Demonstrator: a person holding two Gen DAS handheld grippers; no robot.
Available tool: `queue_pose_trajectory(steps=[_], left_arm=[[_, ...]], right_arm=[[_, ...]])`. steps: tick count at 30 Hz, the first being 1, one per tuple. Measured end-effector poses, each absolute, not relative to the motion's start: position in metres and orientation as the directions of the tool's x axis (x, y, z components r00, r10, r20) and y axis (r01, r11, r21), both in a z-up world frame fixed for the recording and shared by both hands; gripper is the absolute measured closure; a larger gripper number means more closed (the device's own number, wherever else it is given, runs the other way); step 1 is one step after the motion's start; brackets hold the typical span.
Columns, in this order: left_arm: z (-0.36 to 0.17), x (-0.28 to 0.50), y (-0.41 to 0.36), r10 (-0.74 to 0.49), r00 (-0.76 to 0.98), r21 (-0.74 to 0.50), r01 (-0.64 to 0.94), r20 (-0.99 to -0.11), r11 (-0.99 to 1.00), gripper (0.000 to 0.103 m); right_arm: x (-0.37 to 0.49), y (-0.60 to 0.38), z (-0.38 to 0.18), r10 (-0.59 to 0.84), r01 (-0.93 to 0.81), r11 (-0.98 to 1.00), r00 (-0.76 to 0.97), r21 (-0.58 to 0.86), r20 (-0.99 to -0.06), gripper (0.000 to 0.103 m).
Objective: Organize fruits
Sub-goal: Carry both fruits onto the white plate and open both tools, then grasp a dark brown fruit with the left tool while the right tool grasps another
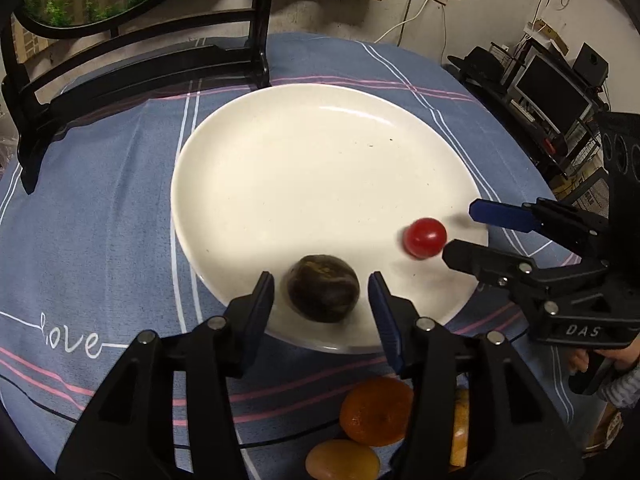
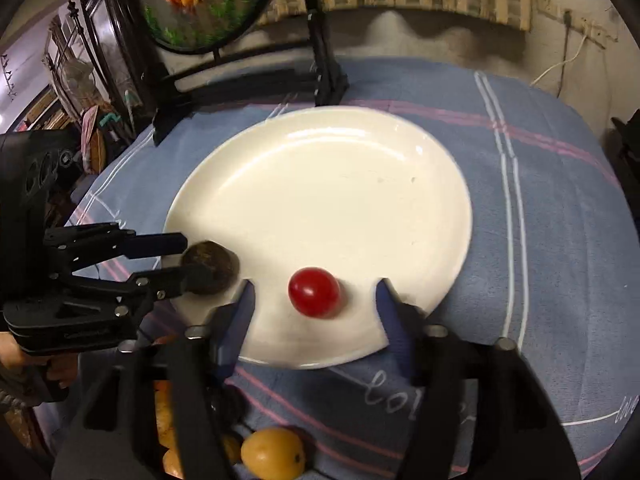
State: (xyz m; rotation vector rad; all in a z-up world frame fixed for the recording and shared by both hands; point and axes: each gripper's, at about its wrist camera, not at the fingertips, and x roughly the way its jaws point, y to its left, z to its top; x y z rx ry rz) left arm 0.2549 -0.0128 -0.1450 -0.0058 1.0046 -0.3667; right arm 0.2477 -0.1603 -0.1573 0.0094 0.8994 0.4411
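Black tongs (image 1: 322, 300), blue pads (image 1: 384, 312)

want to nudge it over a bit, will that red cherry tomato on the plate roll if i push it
Probably yes: the cherry tomato is round and glossy, sitting loose on the smooth white plate, so a nudge would likely send it rolling. It may slip off a gripper pad, and its thin-looking skin could split if squeezed hard.
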Motion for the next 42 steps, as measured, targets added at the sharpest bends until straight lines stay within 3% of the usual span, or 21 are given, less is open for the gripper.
queue_pose_trajectory(steps=[7, 19, 32, 35, 40, 42], left_arm=[[-0.128, 0.222, 0.008, -0.291, 0.515, -0.180, 0.255, -0.806, 0.950, 0.050], [-0.139, 0.119, 0.033, -0.261, 0.465, -0.152, 0.259, -0.846, 0.954, 0.050], [-0.163, 0.119, 0.017, -0.260, 0.429, -0.127, 0.312, -0.865, 0.941, 0.047], [-0.170, 0.121, 0.027, -0.285, 0.410, -0.175, 0.285, -0.866, 0.942, 0.046], [-0.174, 0.114, 0.034, -0.285, 0.408, -0.177, 0.282, -0.867, 0.943, 0.060], [-0.174, 0.114, 0.035, -0.286, 0.410, -0.180, 0.277, -0.866, 0.944, 0.060]], right_arm=[[0.216, -0.178, -0.133, 0.400, -0.354, 0.908, 0.582, 0.221, -0.708, 0.039], [0.087, -0.236, -0.141, 0.383, -0.188, 0.922, 0.567, 0.338, -0.729, 0.039], [0.033, -0.246, -0.132, 0.349, -0.124, 0.931, 0.583, 0.344, -0.734, 0.039], [0.028, -0.251, -0.131, 0.335, -0.102, 0.933, 0.593, 0.344, -0.732, 0.039], [0.027, -0.252, -0.132, 0.334, -0.091, 0.932, 0.591, 0.351, -0.735, 0.039], [0.029, -0.249, -0.133, 0.341, -0.101, 0.931, 0.582, 0.350, -0.739, 0.039]])
